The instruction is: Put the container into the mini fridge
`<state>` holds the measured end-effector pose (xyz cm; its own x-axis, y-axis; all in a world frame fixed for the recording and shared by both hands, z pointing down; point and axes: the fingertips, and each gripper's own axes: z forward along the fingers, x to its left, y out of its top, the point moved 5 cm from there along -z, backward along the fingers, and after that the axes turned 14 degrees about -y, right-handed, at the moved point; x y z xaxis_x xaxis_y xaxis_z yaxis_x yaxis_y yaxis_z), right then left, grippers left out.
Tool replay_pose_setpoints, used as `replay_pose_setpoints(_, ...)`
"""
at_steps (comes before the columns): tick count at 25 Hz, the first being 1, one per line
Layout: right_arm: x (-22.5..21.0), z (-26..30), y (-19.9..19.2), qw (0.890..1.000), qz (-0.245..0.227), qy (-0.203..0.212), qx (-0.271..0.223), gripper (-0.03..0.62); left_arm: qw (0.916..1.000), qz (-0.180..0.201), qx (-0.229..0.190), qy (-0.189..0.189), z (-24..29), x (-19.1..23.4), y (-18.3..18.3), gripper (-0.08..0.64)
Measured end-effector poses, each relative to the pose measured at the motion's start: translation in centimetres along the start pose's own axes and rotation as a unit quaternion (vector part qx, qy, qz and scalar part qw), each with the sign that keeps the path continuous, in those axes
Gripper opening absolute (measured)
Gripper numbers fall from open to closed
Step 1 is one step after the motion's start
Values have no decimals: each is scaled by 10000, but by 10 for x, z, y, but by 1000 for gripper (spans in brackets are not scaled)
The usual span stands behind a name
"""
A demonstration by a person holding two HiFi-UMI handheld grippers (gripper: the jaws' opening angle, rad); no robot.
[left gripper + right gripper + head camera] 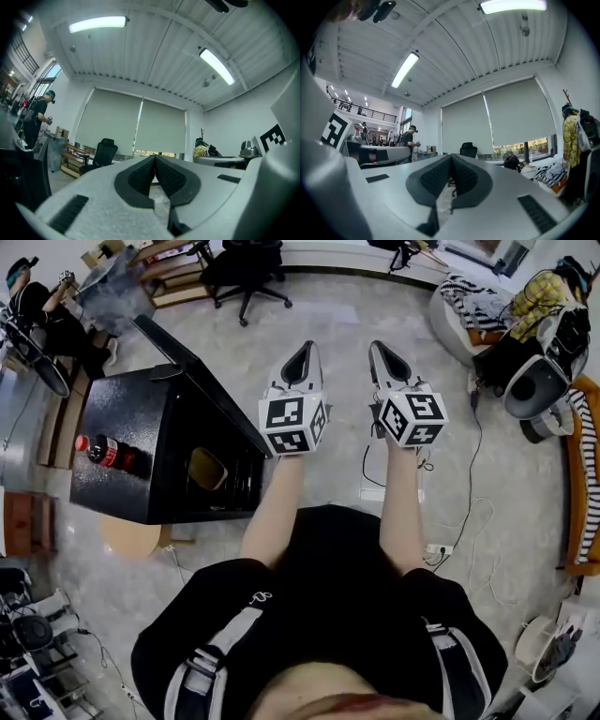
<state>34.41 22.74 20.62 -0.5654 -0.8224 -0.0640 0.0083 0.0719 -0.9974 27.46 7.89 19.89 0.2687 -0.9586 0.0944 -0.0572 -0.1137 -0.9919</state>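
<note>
The black mini fridge (pixel 131 423) stands on the floor at the left of the head view, its door (pixel 192 367) swung open toward me. A yellowish container (pixel 208 468) shows inside its dark opening. My left gripper (pixel 305 349) is shut and empty, held in the air to the right of the fridge door. Beside it my right gripper (pixel 379 347) is also shut with nothing in it. In the left gripper view the left gripper (pixel 154 158) points out into the room with its tips touching. The right gripper (pixel 451 157) looks the same in its own view.
A cola bottle (pixel 103 450) lies on the fridge top. A black office chair (pixel 246 268) stands ahead, wooden shelves (pixel 173 273) beside it. Cables and a power strip (pixel 436 549) lie on the floor at right. Bags and clothes (pixel 525 324) crowd the far right; a person (pixel 37 306) is far left.
</note>
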Motion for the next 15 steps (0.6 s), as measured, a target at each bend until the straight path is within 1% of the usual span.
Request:
replay_pose_setpoints(2, -1, 4, 6, 10000, -92, 23, -20, 12, 10000, 2, -12, -19, 6, 1, 3, 6)
replay_pose_setpoints(6, -10, 7, 14, 9999, -131, 93, -49, 12, 10000, 69, 37, -40, 18, -5, 5, 6)
replay_pose_setpoints(10, -21, 10, 10, 9998, -51, 166, 14, 12, 9998, 41, 128, -146, 31, -15, 3, 6)
replay_pose_setpoints(15, -30, 18, 7, 9999, 27, 130, 49, 12, 9995, 8, 215, -212, 39, -15, -5, 6)
